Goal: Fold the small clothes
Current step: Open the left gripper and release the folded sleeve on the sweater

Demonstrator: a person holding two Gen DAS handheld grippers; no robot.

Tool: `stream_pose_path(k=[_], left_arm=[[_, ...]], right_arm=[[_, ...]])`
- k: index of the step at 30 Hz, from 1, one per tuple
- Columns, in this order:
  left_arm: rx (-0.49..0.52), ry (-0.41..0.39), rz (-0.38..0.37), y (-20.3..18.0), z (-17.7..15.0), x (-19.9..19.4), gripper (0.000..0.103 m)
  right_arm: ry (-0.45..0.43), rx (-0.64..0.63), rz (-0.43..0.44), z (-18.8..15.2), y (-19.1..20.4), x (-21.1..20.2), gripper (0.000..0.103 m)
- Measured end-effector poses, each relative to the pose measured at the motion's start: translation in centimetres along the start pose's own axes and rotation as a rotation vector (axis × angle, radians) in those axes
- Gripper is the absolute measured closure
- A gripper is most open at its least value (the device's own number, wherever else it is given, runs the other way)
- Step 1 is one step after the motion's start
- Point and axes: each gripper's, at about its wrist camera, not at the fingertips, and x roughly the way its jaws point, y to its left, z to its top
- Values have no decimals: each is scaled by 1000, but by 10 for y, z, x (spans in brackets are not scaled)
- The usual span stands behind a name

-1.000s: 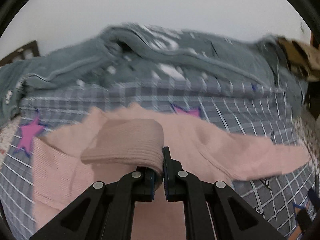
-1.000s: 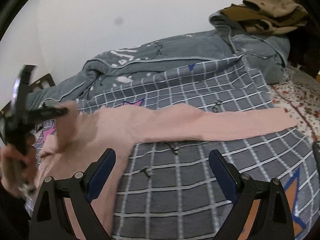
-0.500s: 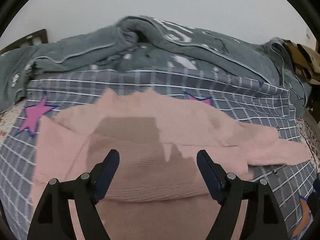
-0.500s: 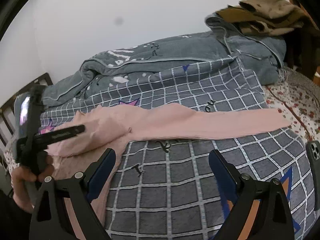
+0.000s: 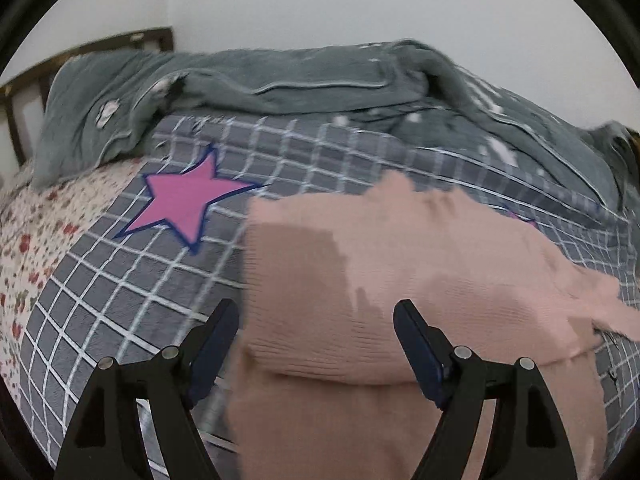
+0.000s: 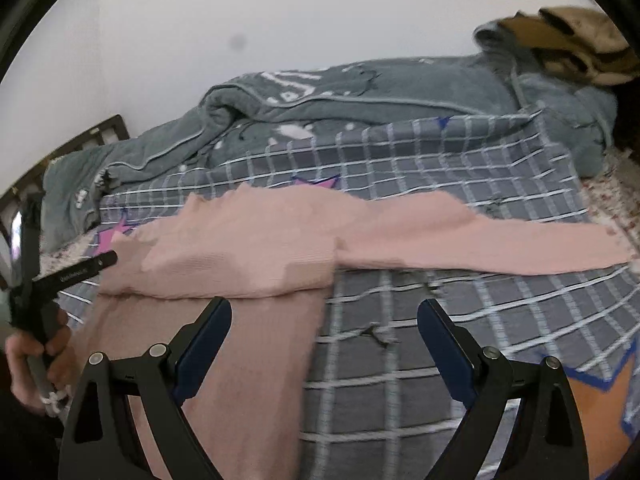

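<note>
Soft, even indoor light fills both views; the white wall [image 5: 360, 8] beyond the tongs is bright without glare. The left gripper [image 5: 316, 344] throws a dull shadow onto the pink sweater [image 5: 420, 264] just ahead of its fingers. Both pictures are smeared by motion blur, worst on the grey quilt [image 6: 360, 92] far ahead. Fisheye bending curves the grid blanket [image 6: 400, 340], and black corners ring each frame.

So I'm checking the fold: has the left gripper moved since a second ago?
Yes. The left gripper let go of the pink sweater and shifted left, toward the pink star.
</note>
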Motion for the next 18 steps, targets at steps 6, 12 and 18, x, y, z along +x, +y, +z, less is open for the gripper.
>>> stream_pose_path(k=[6,12,18], left_arm=[[-66,73,-51,35,8,37,24],[-11,77,-26,26,8,56,24],[-33,81,-72,32,6,59,24]], right_arm=[[-37,23,75,31,19,-10,16],[-83,-132,-31,74,45,5,17],[-12,-97,-77,52,19,66,28]])
